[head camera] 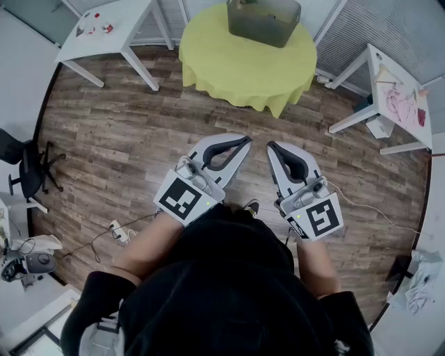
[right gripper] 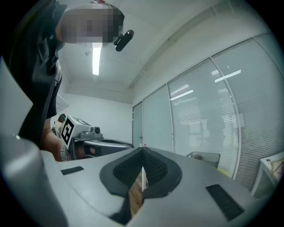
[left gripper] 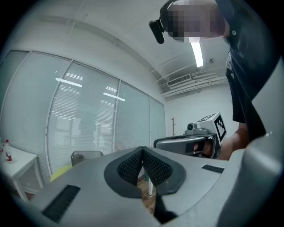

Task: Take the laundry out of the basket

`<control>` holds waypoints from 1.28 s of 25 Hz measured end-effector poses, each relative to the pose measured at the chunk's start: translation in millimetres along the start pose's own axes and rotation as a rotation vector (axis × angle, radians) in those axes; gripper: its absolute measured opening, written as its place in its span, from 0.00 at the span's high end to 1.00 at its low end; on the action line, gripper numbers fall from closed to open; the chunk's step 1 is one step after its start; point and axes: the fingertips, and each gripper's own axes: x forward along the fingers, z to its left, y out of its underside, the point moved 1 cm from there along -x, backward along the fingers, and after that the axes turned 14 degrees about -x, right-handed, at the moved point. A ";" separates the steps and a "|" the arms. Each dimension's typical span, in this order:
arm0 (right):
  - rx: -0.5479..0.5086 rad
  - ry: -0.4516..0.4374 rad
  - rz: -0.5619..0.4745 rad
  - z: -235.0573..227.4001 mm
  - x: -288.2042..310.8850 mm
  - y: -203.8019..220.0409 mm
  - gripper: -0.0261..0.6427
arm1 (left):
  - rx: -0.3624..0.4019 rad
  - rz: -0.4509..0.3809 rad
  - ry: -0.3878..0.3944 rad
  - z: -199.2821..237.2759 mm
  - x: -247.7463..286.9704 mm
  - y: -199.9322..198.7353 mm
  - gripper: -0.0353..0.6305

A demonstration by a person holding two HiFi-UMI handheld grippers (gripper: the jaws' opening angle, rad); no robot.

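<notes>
A grey laundry basket [head camera: 263,19] stands on a round table with a yellow-green cloth [head camera: 247,66] at the far middle of the head view. What it holds is hidden from here. Both grippers hang side by side over the wooden floor, well short of that table. My left gripper [head camera: 245,142] is shut with nothing in it, its pads [left gripper: 143,166] meeting tip to tip. My right gripper [head camera: 272,147] is shut and empty too, pads [right gripper: 143,166] touching. The basket [left gripper: 85,157] shows small and low in the left gripper view, and the basket [right gripper: 203,158] shows to the right in the right gripper view.
A white table [head camera: 111,31] stands at the far left with small bottles on it. Another white table [head camera: 400,97] at the right carries pink cloth. A black office chair [head camera: 28,167] is at the left edge. A power strip and cables [head camera: 118,231] lie on the floor near my feet.
</notes>
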 end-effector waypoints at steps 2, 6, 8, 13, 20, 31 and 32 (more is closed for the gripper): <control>0.000 -0.003 0.001 0.6 -6.6 0.4 0.93 | 0.008 -0.001 0.000 -5.5 1.1 1.5 0.93; 0.001 -0.009 0.003 -1.6 -20.2 2.4 0.93 | 0.005 0.004 0.004 -19.3 6.2 6.7 0.93; 0.000 -0.007 0.006 -4.8 -27.3 5.1 0.93 | -0.004 0.013 0.011 -26.1 10.7 10.8 0.93; 0.010 -0.009 0.009 -12.8 -46.1 12.4 0.93 | 0.001 0.024 0.009 -41.6 25.7 16.8 0.93; 0.015 -0.014 -0.012 -32.0 -77.4 16.8 0.93 | 0.015 0.036 -0.017 -66.2 52.8 21.7 0.93; -0.008 -0.026 -0.020 -65.6 -89.4 26.6 0.93 | 0.032 0.038 -0.041 -72.6 92.4 29.8 0.93; -0.009 -0.024 -0.018 -68.4 -86.1 28.4 0.93 | 0.031 0.041 -0.039 -68.6 94.5 30.9 0.93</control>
